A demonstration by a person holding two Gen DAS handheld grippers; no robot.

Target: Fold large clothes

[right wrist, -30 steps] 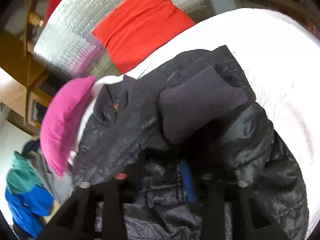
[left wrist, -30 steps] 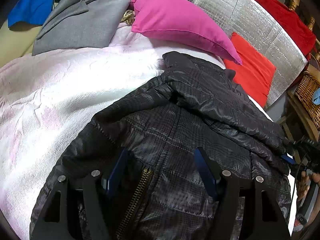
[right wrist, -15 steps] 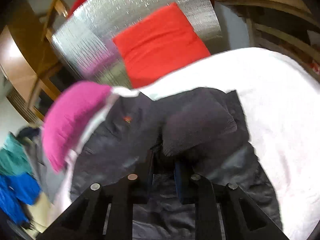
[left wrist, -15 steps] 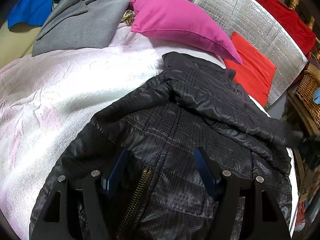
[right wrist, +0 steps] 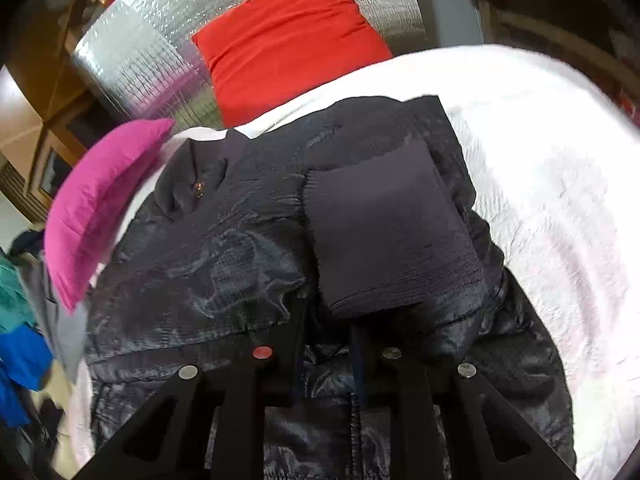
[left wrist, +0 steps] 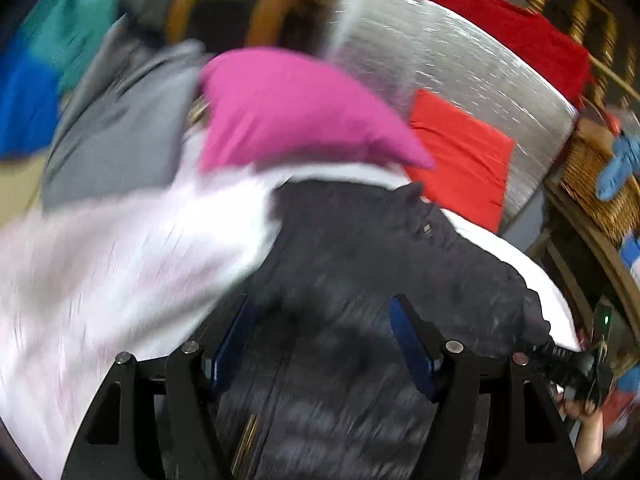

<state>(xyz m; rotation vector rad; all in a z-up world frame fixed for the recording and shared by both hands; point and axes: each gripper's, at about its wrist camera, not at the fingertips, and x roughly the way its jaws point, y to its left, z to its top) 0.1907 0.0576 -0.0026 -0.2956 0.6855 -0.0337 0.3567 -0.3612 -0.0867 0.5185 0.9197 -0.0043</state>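
Since the earlier frame the left wrist view has swung upward and blurred with motion: the pink pillow (left wrist: 296,112) and silver insulation panel (left wrist: 440,60) now sit lower in it, and more of the wooden furniture behind shows. The right wrist view has steadied, and the knit cuff (right wrist: 384,232) of the folded sleeve lies closer to that gripper.

Left gripper (left wrist: 320,344): jaws spread wide, blue pads apart, nothing between them; it hangs over the zipper area of the black puffer jacket (left wrist: 360,280).

Right gripper (right wrist: 326,354): jaws drawn close together at the near edge of the knit cuff. Shadow covers the fingertips, so whether fabric is actually pinched cannot be read. This gripper also shows at the right edge of the left wrist view, held in a hand.

Jacket: spread on the white bedspread (right wrist: 560,200), collar toward the pillows, one sleeve folded across the chest with the cuff on top.

Surroundings: pink pillow beside the collar, red cushion (right wrist: 288,40) leaning on the silver panel beyond, grey garment (left wrist: 116,136) and blue and teal clothes (left wrist: 36,80) piled at far left, wicker basket (left wrist: 600,196) at right.
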